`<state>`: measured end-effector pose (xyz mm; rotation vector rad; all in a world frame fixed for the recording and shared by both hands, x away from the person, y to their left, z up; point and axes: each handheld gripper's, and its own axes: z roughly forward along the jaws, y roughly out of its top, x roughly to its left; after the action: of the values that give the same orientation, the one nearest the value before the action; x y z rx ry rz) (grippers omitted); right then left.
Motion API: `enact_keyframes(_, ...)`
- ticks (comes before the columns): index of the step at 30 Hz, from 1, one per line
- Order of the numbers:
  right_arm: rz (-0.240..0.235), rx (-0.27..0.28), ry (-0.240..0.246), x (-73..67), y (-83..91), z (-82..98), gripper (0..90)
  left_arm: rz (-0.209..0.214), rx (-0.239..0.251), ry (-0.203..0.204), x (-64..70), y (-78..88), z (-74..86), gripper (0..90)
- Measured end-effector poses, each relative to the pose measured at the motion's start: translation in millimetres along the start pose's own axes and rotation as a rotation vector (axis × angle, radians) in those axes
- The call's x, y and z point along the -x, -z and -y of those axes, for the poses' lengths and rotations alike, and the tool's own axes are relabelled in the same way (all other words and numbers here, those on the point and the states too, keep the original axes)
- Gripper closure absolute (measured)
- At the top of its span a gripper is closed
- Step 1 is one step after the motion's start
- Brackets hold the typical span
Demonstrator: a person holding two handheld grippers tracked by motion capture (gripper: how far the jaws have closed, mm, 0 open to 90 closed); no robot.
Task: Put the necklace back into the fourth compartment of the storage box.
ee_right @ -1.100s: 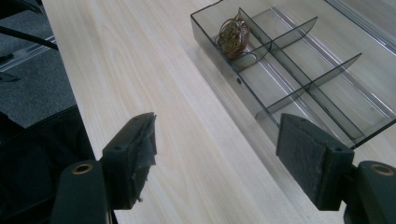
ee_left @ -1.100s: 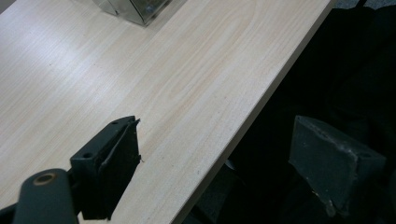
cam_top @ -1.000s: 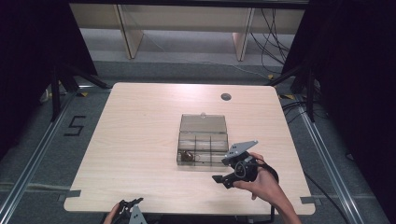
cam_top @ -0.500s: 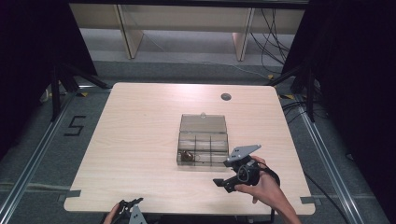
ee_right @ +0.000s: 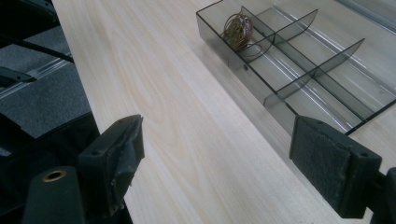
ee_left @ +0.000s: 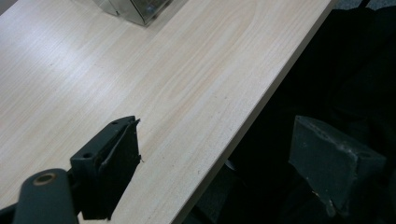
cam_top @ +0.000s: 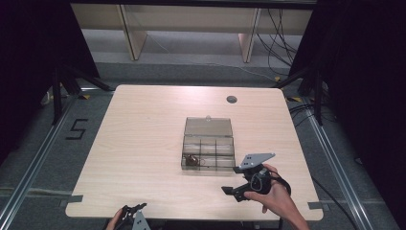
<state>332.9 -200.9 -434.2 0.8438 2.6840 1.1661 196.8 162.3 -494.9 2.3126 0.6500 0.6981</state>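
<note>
Right tongs (cam_top: pixel 231 190) spread wide, having just been opening, nothing between; clear box (cam_top: pixel 208 152) just ahead, wire coil (ee_right: pixel 237 31) in its near corner compartment. Left tongs (cam_top: pixel 135 209) spread too, at table (cam_top: pixel 143 134) edge.

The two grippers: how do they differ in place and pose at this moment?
The right gripper is over the table, just in front of the clear box; the left gripper is at the table's near edge. The right gripper's jaws lie over wood and have just been opening; in the left gripper view one jaw is over the table and the other beyond its edge. Both are open and hold nothing.
</note>
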Motion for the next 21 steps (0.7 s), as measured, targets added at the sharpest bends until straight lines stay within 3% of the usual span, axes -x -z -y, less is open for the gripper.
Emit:
enact_keyframes(9,0.001,0.01,-0.044,-1.0,1.3,8.4,18.8,-0.003,0.001,0.001,-1.0,0.5,-0.2,15.4)
enact_keyframes(11,0.007,0.006,-0.029,0.8,1.5,10.3,18.8,-0.004,0.001,0.001,-0.8,0.7,0.0,15.4)
enact_keyframes(12,-0.001,0.006,-0.063,-2.2,1.2,11.4,18.8,-0.004,0.0,-0.001,-0.8,0.8,-0.1,15.4)
enact_keyframes(13,-0.001,0.006,-0.031,0.3,0.8,11.9,18.8,-0.004,0.0,-0.001,-0.9,0.8,-0.1,15.4)
enact_keyframes(18,0.009,0.018,-0.039,-1.3,1.7,15.3,19.0,-0.001,0.0,0.001,-0.1,0.3,-0.3,15.4)
enact_keyframes(19,0.006,0.017,-0.045,-1.7,2.9,16.1,19.0,-0.017,0.008,0.005,0.8,-1.5,0.0,15.4)
enact_keyframes(21,0.002,0.026,-0.033,-1.2,3.0,17.5,19.0,0.0,-0.002,-0.004,0.3,0.3,-0.4,15.4)
